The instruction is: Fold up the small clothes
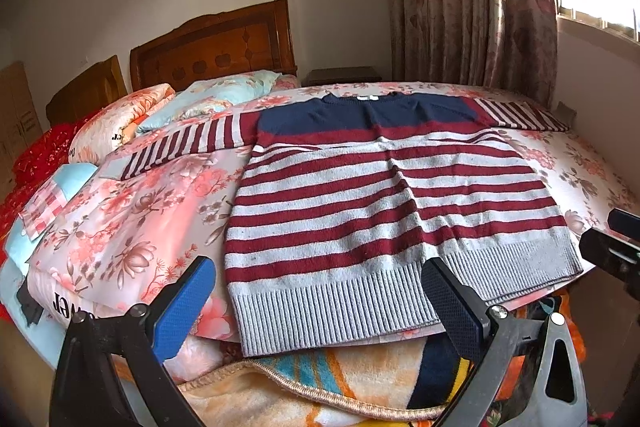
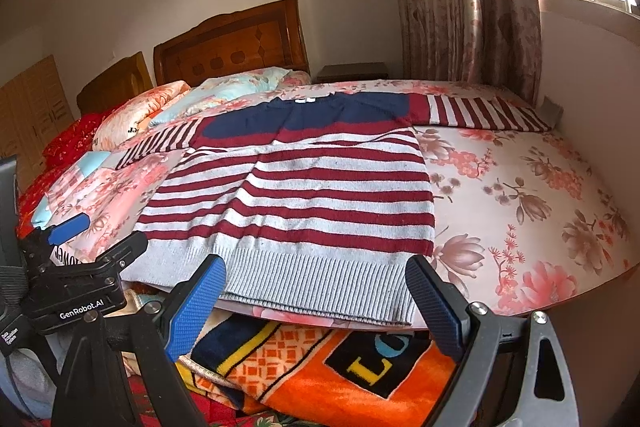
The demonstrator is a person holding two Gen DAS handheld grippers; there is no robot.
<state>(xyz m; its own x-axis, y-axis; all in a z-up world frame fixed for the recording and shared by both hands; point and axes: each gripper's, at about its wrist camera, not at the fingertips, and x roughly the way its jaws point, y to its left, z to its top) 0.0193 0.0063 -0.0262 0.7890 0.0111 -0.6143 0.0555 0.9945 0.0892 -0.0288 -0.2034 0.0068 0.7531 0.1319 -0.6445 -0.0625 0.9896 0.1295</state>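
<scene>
- Left wrist view: the striped sweater [image 1: 384, 211] lay flat on the bed [image 1: 132, 227], both sleeves spread out, hem hanging just over the near edge. The left gripper [image 1: 320, 291] had its fingers wide apart, holding nothing.
- Right wrist view: the right gripper [image 2: 316, 291] was spread wide too, empty, right at the sweater's hem, above an orange blanket [image 2: 304, 371].

"GenRobot.AI" on left tool [image 2: 64, 223]

In front of me a striped sweater [image 1: 384, 203] lies flat across the frame's centre, sleeves spread wide: maroon and grey bands, navy yoke at the top, grey ribbed hem nearest me.
</scene>
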